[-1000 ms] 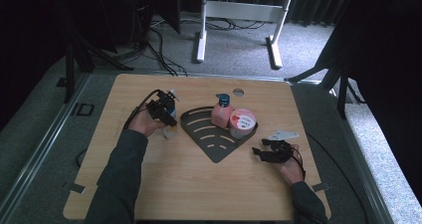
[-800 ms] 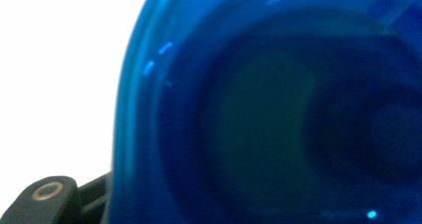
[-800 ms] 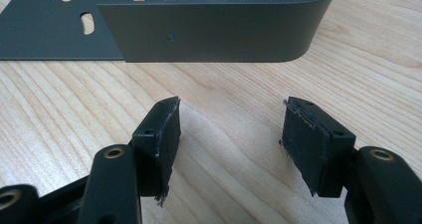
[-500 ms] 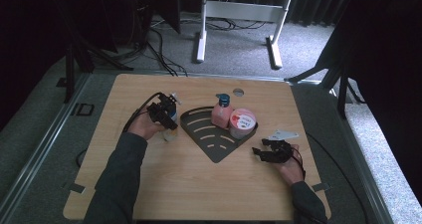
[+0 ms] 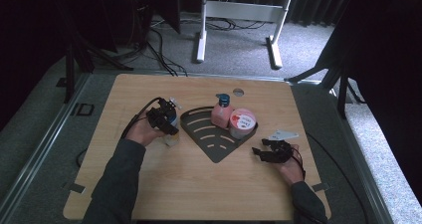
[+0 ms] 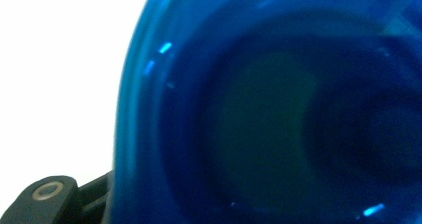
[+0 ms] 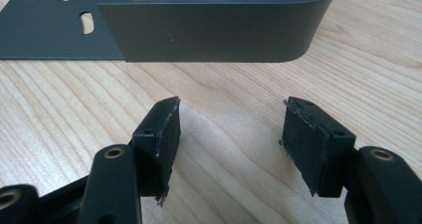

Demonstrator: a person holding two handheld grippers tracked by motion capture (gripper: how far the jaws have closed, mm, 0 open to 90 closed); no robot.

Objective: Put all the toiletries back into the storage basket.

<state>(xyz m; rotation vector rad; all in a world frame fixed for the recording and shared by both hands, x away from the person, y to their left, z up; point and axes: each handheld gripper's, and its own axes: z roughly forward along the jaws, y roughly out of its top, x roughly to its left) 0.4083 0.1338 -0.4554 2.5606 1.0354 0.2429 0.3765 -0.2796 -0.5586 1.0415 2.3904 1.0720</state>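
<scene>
Blue-capped bottle (image 5: pixel 171 129) is seen standing on the wooden table (image 5: pixel 199 194), just off the left edge of the dark slotted corner rack (image 5: pixel 211 137), somewhat left of the table's middle. It is gripped by the left gripper (image 5: pixel 164 119), whose jaws are closed about its top; in the left gripper view the translucent blue cap (image 6: pixel 268 109) is pressed right up against the camera. Inside the rack, against its far wall, a pink pump bottle (image 5: pixel 221 112) and a white tub with a pink lid (image 5: pixel 242 123) are set side by side. The right gripper (image 5: pixel 271 152) is rested near the table's right edge, just off the rack's right corner; its jaws are held apart with bare wood between them, the pads (image 7: pixel 164 139) touching nothing.
</scene>
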